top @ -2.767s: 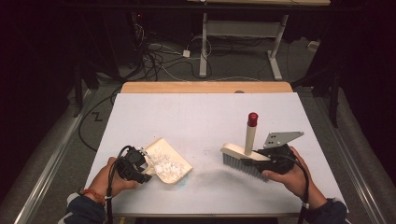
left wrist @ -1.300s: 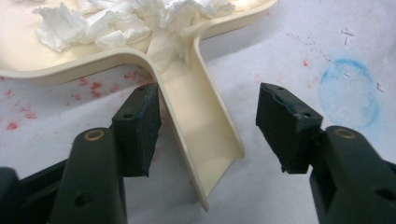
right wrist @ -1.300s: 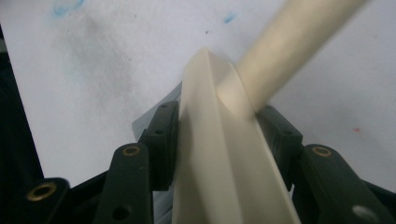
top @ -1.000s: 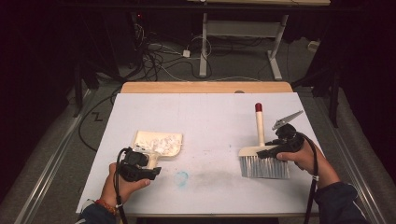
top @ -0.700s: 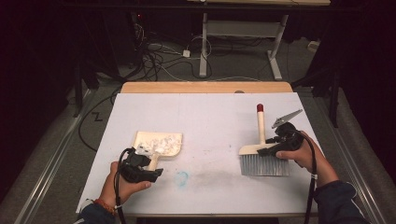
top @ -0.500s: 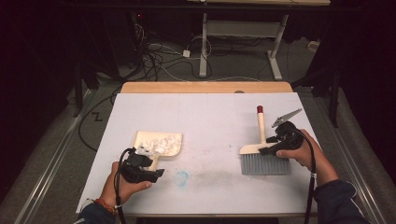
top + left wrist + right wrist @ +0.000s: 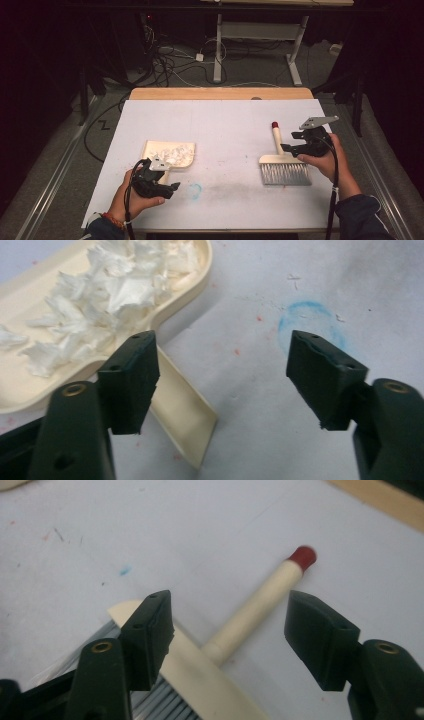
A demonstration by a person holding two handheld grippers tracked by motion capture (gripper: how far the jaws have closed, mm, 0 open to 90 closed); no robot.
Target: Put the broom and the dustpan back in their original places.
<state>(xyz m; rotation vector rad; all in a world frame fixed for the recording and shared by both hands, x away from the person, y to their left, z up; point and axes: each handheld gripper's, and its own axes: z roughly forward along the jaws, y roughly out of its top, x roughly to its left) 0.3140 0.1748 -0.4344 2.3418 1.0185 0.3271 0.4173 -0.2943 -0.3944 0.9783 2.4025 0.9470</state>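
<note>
Basically both grippers gaped wide, empty: right gripper (image 7: 227, 630) straddled the cream red-tipped brush handle (image 7: 255, 609), pointing away; left gripper (image 7: 222, 385) sat beside the cream dustpan's flat handle (image 7: 182, 412).

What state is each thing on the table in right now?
Dustpan: flat on the table, holding paper scraps, released.
Brush: lying flat, handle pointing away from the person, released.
Left gripper: open, jaws astride the dustpan's handle.
Right gripper: open, jaws astride the brush's handle.
</note>
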